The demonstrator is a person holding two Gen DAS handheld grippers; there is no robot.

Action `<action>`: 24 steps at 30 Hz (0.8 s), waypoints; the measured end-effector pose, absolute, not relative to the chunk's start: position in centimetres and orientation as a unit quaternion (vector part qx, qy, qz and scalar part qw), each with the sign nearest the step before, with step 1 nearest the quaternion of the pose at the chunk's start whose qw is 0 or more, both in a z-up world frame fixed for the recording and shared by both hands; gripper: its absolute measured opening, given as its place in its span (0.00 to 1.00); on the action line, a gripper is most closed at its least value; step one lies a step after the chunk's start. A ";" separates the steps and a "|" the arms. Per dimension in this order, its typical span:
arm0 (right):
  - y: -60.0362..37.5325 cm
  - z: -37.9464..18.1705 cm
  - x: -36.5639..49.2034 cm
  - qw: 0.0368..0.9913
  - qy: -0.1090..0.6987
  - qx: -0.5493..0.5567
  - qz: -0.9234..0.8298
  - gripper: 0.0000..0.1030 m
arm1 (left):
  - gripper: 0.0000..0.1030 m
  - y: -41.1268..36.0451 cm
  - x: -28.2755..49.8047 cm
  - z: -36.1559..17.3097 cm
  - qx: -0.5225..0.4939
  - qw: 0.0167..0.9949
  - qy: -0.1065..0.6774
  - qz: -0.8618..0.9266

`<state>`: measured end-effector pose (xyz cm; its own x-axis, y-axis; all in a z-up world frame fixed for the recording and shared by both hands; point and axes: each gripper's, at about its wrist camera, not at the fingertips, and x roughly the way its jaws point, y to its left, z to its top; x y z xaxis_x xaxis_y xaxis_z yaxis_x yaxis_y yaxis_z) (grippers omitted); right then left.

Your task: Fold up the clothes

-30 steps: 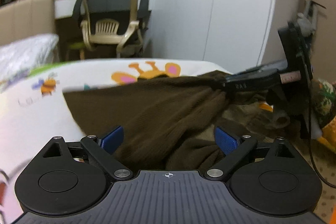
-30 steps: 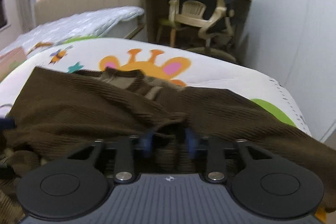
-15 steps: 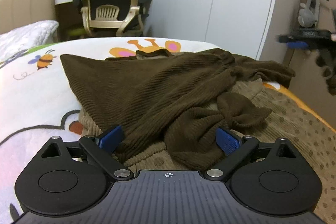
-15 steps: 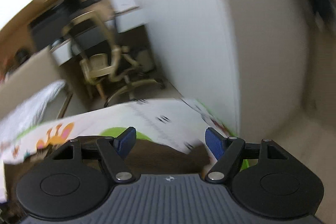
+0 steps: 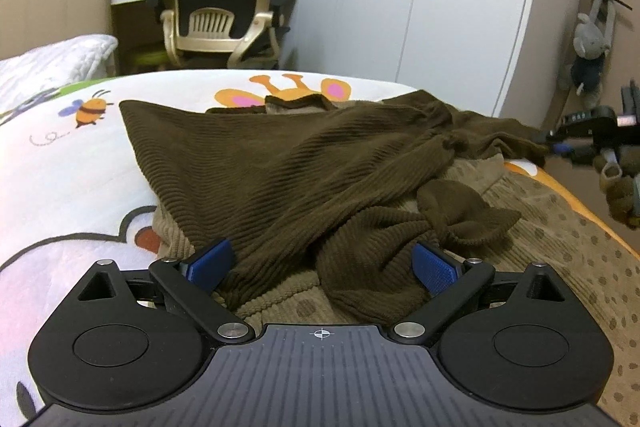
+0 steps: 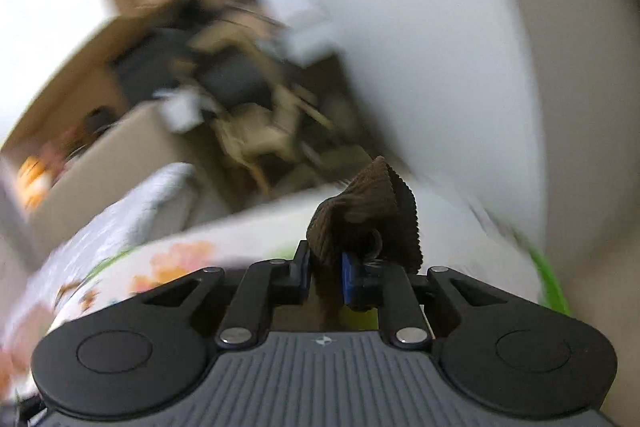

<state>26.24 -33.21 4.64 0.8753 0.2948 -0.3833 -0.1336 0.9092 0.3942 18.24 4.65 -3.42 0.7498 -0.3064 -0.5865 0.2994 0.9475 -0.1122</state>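
Brown ribbed garment [image 5: 304,179] lies rumpled on the cartoon-print bed sheet [image 5: 60,195], partly on top of a tan dotted cloth [image 5: 560,247] that spreads right of it. Knotted, bunched part of the garment sits nearest the left gripper [image 5: 320,267]. That gripper's jaws stand wide apart, blue pads [image 5: 208,263] either side of the garment's near edge, not pressing it. Nothing gripped there.

Right gripper [image 6: 332,275] has just been closing and is now clenched on a corner of the same brown garment [image 6: 360,211]; the fabric sticks up past the fingertips and blocks the middle of that view. Rest of the right wrist view is motion-blurred. From the left wrist view the right gripper [image 5: 560,147] shows off the garment's right end, past the bed edge.

Beyond the garment: beige office chair [image 5: 216,7] at a desk, white wardrobe doors [image 5: 420,7] right of the chair, a grey stuffed toy [image 5: 590,55] hanging on the far-right wall. White quilted pillow [image 5: 56,59] left of the garment, at the bed's head.
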 end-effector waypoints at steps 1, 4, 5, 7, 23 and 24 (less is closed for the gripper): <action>-31.2 6.8 25.7 0.958 0.203 0.154 0.135 0.13 | 0.97 4.7 18.2 -3.4 -0.008 0.936 0.314 -0.162; -25.5 11.3 25.0 0.958 0.175 0.106 0.200 0.13 | 0.97 4.8 18.2 -3.4 -0.017 0.936 0.311 -0.164; -23.5 12.5 24.9 0.955 0.170 0.092 0.224 0.13 | 0.97 4.9 18.2 -3.4 -0.020 0.936 0.309 -0.164; -19.0 13.3 24.7 0.944 0.173 0.065 0.272 0.13 | 0.97 5.1 18.0 -3.3 -0.027 0.938 0.305 -0.163; -8.4 9.9 24.5 0.890 0.235 0.032 0.389 0.73 | 0.97 6.1 18.0 -3.0 -0.067 0.935 0.302 -0.172; -9.6 9.8 24.2 0.900 0.225 0.029 0.371 0.76 | 0.97 6.3 18.0 -2.8 -0.075 0.933 0.305 -0.174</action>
<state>24.21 -9.59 9.77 0.6233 0.6814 -0.3836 -0.6553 0.7228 0.2193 17.99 6.28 -2.75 0.7532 -0.3707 -0.5434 0.2791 0.9282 -0.2462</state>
